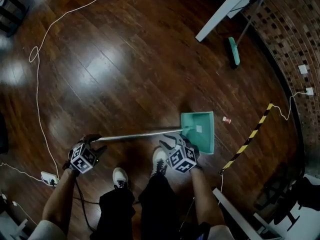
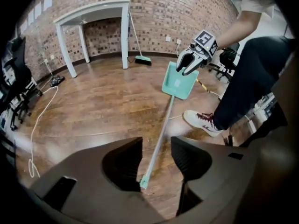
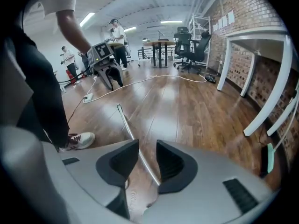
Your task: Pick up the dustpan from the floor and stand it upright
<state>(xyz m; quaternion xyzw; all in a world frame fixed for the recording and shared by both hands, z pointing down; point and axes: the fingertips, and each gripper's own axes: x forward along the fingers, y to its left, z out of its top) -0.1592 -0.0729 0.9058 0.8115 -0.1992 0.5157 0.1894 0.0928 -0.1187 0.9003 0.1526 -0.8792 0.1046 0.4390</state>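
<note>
The teal dustpan (image 1: 202,134) lies flat on the floor (image 1: 125,74), a pale patch inside. The left gripper (image 2: 156,160) and right gripper (image 3: 147,160) straddle its handle (image 1: 140,134), fingers released.

The person bends forward with both arms stretched downward, the left forearm (image 1: 61,200) and right forearm (image 1: 202,194) bare. The left gripper (image 1: 94,140) points steeply down with its jaws spread wide. The right gripper (image 1: 174,141) is held well apart from it and also tilts down, its jaws parted less widely.
</note>
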